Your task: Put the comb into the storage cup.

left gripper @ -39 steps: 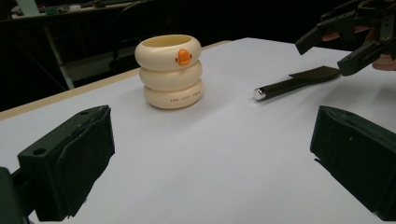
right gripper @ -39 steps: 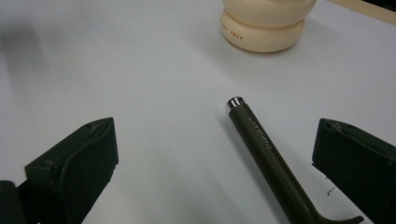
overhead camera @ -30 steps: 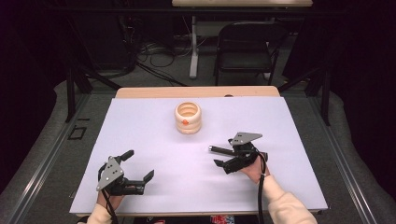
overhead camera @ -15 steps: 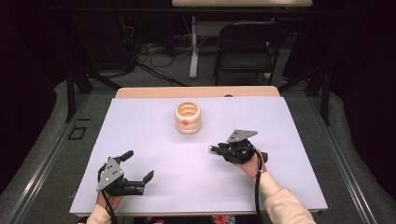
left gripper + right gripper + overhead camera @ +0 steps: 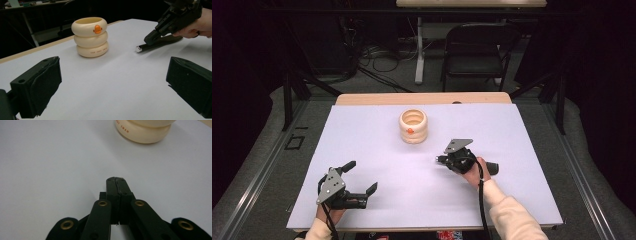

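Observation:
A cream holder made of three stacked rings (image 5: 413, 126), with a small orange knob on its top ring (image 5: 91, 37), stands upright at the middle back of the white table (image 5: 522, 200). My left gripper (image 5: 361, 176) rests near the front left edge, its jaws wide open around nothing (image 5: 113, 86). My right gripper (image 5: 440, 160) hovers low at centre right, a short way in front and right of the holder. Its jaws have just been closing and now meet, with nothing between them (image 5: 116, 182). The holder's base (image 5: 143, 132) lies just ahead of them. From the left gripper view, the right gripper (image 5: 150, 40) points down over a dark bar with a silvery tip (image 5: 139, 48).
A strip of wood (image 5: 422, 98) edges the table's far side. Behind it stand a black folding chair (image 5: 477, 50), a table leg and loose cables on the floor. Metal frame rails run along both sides of the table.
The right gripper's jaws went from wide open to shut, and the hand shifted a little left and toward the holder. The left gripper has not moved.

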A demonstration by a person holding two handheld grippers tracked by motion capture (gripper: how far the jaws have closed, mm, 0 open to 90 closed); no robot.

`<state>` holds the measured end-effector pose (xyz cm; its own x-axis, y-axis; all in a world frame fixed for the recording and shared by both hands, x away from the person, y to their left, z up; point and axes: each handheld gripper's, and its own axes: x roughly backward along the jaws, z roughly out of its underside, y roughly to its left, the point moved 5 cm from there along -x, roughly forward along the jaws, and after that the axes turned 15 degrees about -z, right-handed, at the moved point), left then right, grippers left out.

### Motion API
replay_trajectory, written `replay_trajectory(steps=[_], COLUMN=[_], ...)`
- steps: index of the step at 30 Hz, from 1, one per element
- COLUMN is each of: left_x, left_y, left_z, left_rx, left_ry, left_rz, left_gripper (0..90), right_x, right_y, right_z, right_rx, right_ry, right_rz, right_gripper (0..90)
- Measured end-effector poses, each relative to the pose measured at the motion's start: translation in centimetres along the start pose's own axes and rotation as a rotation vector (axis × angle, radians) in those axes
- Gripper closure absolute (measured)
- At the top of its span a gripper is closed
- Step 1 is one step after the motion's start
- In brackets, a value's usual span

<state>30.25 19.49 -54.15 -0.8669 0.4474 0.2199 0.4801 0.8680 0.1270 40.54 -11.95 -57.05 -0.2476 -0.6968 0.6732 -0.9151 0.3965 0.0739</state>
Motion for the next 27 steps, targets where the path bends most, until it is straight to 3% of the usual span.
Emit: replay_trajectory(steps=[4,14,27], left_x=[0.1,0.1,0.0], left_y=[0.2,0.2,0.0], left_z=[-0.1,0.0,-0.2], left_rx=[0.016,0.011,-0.001], left_ry=[-0.008,-0.007,-0.016], left_rz=[-0.011,-0.009,-0.011], left_gripper=[0.1,0.1,0.1], right_x=[-0.5,-1.5,-1.5], right_y=[-0.1,-1.0,-2.7], right_z=[-0.2,-0.3,-0.8], right_rx=[-0.013,-0.025,-0.063], right_ry=[0.022,0.08,0.123], right_rz=[-0.008,-0.002,0.041], right_gripper=[90.0,90.0,90.0])
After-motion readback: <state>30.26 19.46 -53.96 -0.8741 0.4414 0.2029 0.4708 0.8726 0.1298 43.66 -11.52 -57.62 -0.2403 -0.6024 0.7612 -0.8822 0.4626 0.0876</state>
